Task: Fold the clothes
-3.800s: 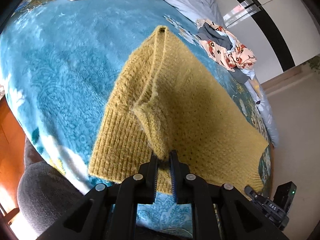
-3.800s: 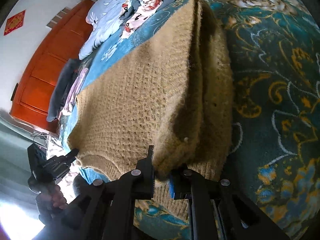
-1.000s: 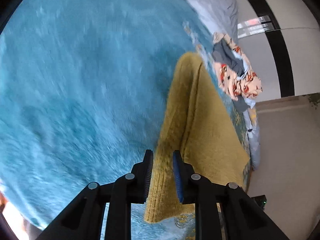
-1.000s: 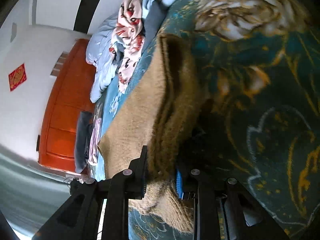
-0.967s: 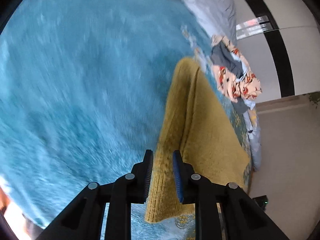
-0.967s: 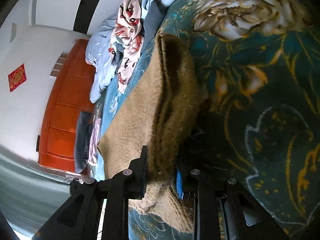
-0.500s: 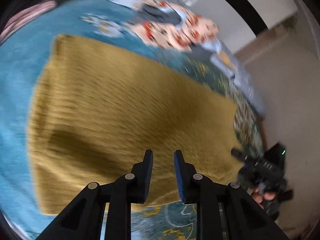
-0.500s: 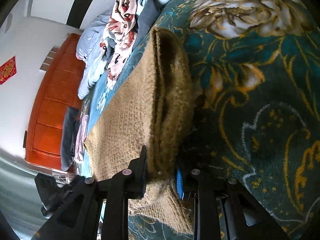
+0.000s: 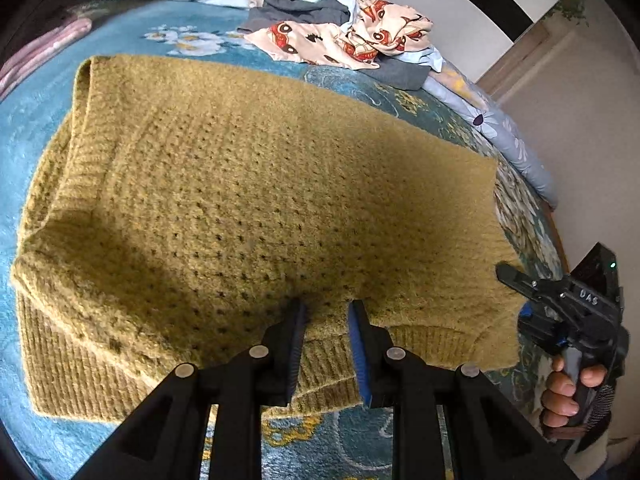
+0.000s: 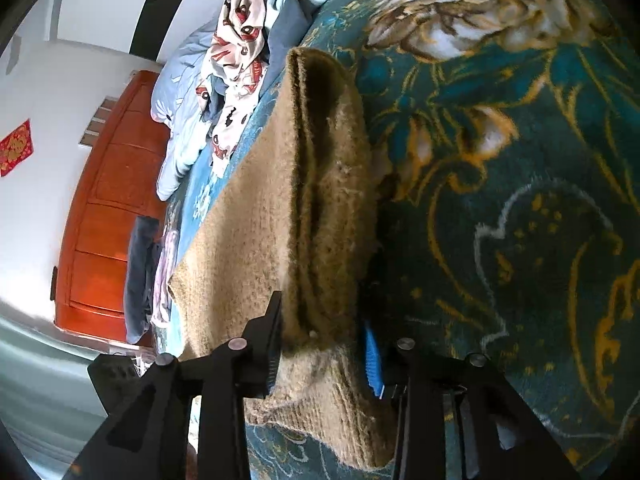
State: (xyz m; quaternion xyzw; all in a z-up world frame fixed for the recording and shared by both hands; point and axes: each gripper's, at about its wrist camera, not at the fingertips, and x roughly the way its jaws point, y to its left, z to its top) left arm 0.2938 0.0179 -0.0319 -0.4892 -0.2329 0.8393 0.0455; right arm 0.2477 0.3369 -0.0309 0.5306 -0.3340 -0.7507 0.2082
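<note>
Bedroom scene, blue floral bed [image 9: 36,120]: mustard sweater [image 9: 280,184] lies doubled over, flat, with both tools at its near edge.

Left gripper [image 9: 326,312] hovers over the near hem, jaws apart, nothing between them; a few seconds back it was pinching up a peak of knit, and half a second ago it was swinging in, blurred. Right gripper [image 10: 320,332] sits at the sweater's right folded edge, thick layers of knit between its jaws, though whether it's squeezing or merely straddling them I cannot tell; a second ago it held the same spot. By my reading, one fold is laid and the next is being set up: that calls for a firm grip on all the layers at both near corners. Unfolded clothes [image 9: 344,36] wait at the far side.
</note>
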